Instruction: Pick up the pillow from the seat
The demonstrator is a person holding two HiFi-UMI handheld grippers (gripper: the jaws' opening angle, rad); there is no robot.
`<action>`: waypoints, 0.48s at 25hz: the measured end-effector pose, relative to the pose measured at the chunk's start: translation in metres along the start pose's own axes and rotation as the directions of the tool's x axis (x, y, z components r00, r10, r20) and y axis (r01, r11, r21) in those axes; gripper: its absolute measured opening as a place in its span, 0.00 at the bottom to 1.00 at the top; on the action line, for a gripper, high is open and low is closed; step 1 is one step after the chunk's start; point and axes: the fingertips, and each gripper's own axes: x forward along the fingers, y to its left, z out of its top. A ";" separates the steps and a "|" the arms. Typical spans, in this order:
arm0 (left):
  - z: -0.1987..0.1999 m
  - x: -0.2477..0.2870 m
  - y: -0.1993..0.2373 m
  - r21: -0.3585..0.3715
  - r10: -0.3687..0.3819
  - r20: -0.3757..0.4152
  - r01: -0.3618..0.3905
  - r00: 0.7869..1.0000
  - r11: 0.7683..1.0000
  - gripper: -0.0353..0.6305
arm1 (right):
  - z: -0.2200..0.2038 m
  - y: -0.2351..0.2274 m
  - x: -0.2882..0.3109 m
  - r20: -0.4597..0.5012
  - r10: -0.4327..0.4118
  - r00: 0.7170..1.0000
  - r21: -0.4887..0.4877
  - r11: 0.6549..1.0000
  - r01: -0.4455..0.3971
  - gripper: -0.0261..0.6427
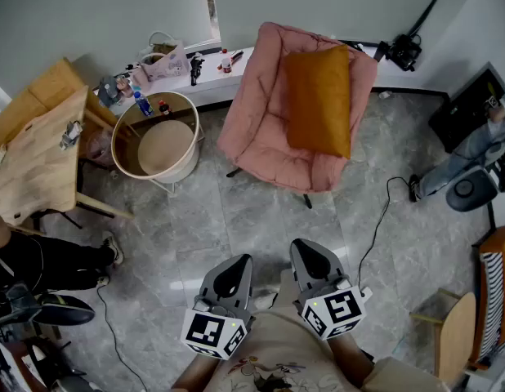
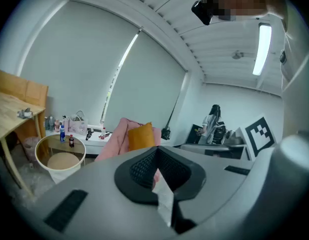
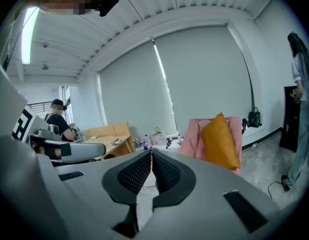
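An orange pillow leans upright against the back of a pink padded chair across the floor from me. It shows too in the left gripper view as the pillow and in the right gripper view as the pillow. Both grippers are held low near my body, well short of the chair. My left gripper is shut with nothing in it. My right gripper is shut and empty as well, its pads meeting at the tips.
A round white side table with bottles stands left of the chair. A wooden table is at far left. A white ledge carries small items. Cables cross the floor. A person's legs are at right; a wooden chair stands at lower right.
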 end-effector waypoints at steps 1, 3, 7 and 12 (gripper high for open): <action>-0.001 -0.011 0.008 0.023 -0.010 0.000 0.010 1.000 1.000 0.06 | -0.006 0.016 -0.005 -0.004 -0.010 1.000 0.000 1.000 0.010 0.08; -0.008 -0.029 0.022 0.058 -0.022 -0.009 0.023 1.000 0.998 0.06 | -0.017 0.042 -0.014 -0.010 -0.025 1.000 -0.001 1.000 0.025 0.08; -0.033 -0.035 0.020 0.049 -0.072 -0.066 0.075 0.995 0.996 0.06 | -0.034 0.048 -0.042 -0.014 -0.076 0.997 0.018 0.997 0.077 0.08; -0.046 -0.025 -0.042 0.036 -0.194 -0.102 0.199 0.976 0.979 0.06 | -0.039 0.012 -0.089 0.016 -0.192 0.981 0.126 0.974 0.189 0.08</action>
